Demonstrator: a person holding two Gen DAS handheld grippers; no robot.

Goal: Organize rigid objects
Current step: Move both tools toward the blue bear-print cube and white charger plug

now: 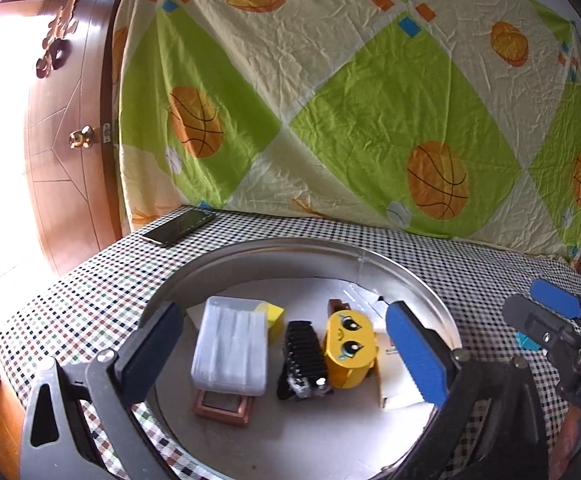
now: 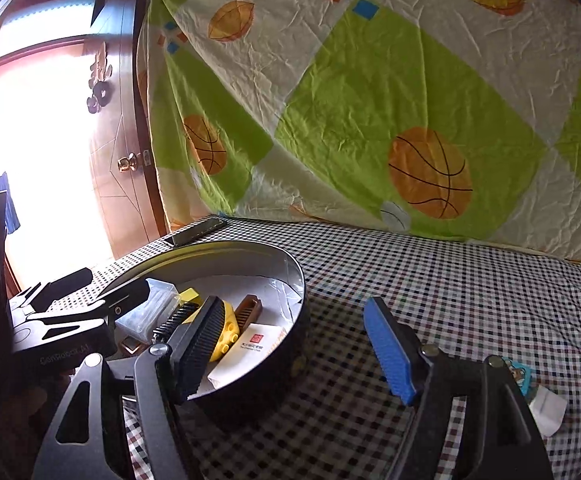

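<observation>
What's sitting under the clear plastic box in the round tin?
A copper-coloured frame pokes out beneath the clear plastic box in the round tin. Most of it is covered, so I cannot identify it.

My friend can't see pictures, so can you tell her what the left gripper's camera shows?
A round metal tin sits on a checkered tablecloth, holding a clear plastic box, a black comb and a yellow toy block with a cartoon face. The open left gripper frames the tin, empty. A phone lies behind.

Blown-out glare from doorway (image 2: 46,152) at left; fisheye warp at edges.
</observation>
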